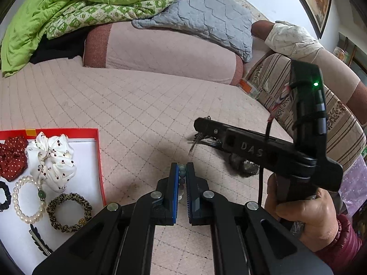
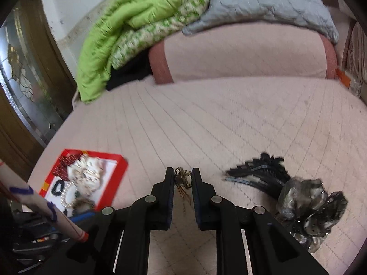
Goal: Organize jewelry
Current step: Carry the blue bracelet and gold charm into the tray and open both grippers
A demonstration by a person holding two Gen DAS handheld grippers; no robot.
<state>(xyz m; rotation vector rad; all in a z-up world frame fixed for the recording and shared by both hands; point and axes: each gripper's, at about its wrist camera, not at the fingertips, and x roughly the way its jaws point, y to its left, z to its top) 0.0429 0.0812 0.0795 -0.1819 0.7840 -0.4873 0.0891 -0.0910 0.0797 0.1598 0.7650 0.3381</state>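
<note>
Two grippers are seen above the quilted bed cover [image 1: 142,105]: a beaded bracelet [image 1: 181,176] is clamped in the left gripper [image 1: 182,171]. A small gold tasselled ornament [image 2: 182,180] is pinched in the right gripper [image 2: 182,176], right of the red box [image 2: 119,171].

— What's in the red box [image 1: 99,151]?
— Two scrunchies, one dark red [image 1: 12,157], one white [image 1: 54,160], plus a pearl bracelet [image 1: 27,200], a leopard-print hair tie [image 1: 68,213] and a black clip [image 1: 40,243].
— Outside it?
— A beaded bracelet [image 1: 181,176] and a small gold brooch [image 2: 182,180], each pinched up; black clips [image 2: 259,171] and a grey scrunchie [image 2: 307,201] lie on the bed.
</note>
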